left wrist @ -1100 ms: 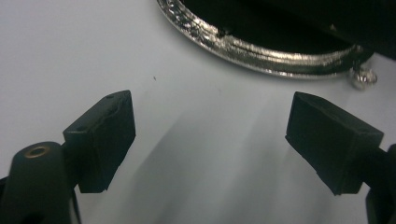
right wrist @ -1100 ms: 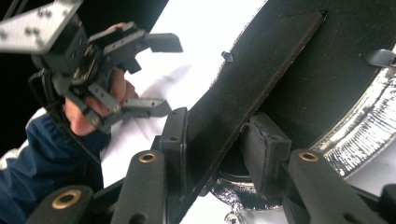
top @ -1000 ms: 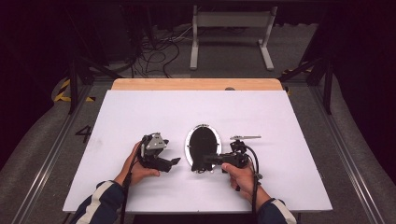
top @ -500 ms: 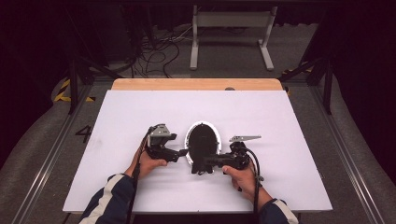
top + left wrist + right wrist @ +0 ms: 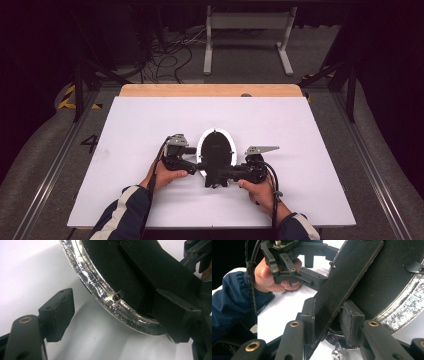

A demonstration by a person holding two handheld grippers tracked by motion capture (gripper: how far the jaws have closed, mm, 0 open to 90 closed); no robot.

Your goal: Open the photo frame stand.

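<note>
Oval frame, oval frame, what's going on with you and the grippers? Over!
Right gripper shut on the stand flap. Left gripper open, fingers straddling the silver rim. Oval frame face-down on the table. Nothing in the way.

Frame [image 5: 216,154] mid-table [image 5: 310,150], betw. L [image 5: 196,165] & R hand-held gripper [image 5: 223,174]

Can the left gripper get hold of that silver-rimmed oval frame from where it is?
Probably yes. The left gripper is open with its jaws either side of the frame's silver rim, nothing between them. The right gripper already clamps the black back stand.
</note>
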